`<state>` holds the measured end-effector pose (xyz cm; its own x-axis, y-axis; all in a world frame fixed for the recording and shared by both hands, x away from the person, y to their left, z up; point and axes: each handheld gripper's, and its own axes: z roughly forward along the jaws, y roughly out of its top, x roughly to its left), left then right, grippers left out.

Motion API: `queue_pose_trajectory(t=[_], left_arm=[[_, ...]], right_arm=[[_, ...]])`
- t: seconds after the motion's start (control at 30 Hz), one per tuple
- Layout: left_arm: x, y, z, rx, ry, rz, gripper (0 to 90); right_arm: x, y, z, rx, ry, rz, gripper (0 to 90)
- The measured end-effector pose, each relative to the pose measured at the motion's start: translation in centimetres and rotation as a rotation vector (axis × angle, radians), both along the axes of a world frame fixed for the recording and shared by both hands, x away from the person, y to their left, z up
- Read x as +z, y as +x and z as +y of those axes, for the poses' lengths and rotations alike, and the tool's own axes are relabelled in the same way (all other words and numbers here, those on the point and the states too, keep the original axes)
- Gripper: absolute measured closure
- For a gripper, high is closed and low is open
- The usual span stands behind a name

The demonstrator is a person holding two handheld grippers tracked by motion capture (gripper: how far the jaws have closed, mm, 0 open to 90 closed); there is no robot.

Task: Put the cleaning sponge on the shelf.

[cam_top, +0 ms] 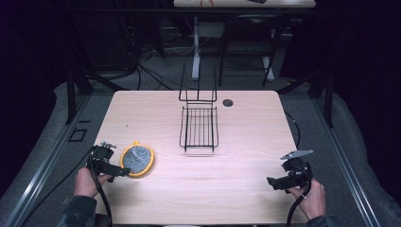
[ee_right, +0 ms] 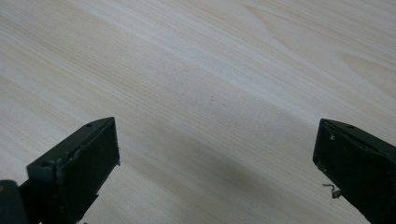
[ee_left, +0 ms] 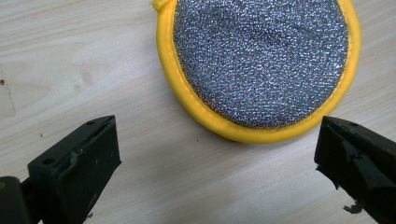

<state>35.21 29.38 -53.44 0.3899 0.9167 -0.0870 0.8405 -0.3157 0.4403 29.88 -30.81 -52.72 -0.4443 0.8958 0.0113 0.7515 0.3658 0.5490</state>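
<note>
The left gripper [cam_top: 124,171] is reaching for the round scrubber [ee_left: 259,65] (yellow rim, lying flat on the bench [cam_top: 236,189], front left). Jaws wide open, nothing held yet. Next, I think: slide fwd, pinch its edge. Right gripper [cam_top: 270,183] waits w/ open jaws, empty.

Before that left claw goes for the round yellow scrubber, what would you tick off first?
1. Left claw open wide: ok.
2. Scouring pad ahead of it, between the jaw lines: ok.
3. Pad lying flat on the table, nothing on top: ok.
4. Jaws already touching the pad: not ok, a gap remains.
5. Right claw open, holding nothing, away from the pad: ok.
6. Wire rack standing apart from the pad: ok.
</note>
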Motion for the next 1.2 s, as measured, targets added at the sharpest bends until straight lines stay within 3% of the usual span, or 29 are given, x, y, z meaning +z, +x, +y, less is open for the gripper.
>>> queue_pose_trajectory(t=[0.33, 0.63, 0.87, 1.03, 1.2], left_arm=[[1.3, 0.9, -0.4, -0.002, -0.024, -0.024, 0.3], [1.7, 3.0, -1.4, -0.016, -0.021, -0.025, 0.3], [1.6, 4.4, -2.0, -0.017, -0.033, -0.002, 0.0], [1.0, 5.2, -2.7, -0.029, -0.017, 0.033, 0.9], [0.8, 5.7, -3.7, -0.055, -0.005, 0.044, 12.7]], right_arm=[[0.0, 0.2, 0.1, 0.007, 0.000, 0.011, 0.0], [0.2, 0.2, 0.1, 0.006, 0.002, 0.007, 0.0], [0.0, 0.4, 0.2, 0.015, 0.007, 0.014, 0.1], [0.0, 0.5, 0.2, 0.016, 0.006, 0.014, 0.1], [0.0, 0.5, 0.1, 0.012, 0.004, 0.025, 0.1]])
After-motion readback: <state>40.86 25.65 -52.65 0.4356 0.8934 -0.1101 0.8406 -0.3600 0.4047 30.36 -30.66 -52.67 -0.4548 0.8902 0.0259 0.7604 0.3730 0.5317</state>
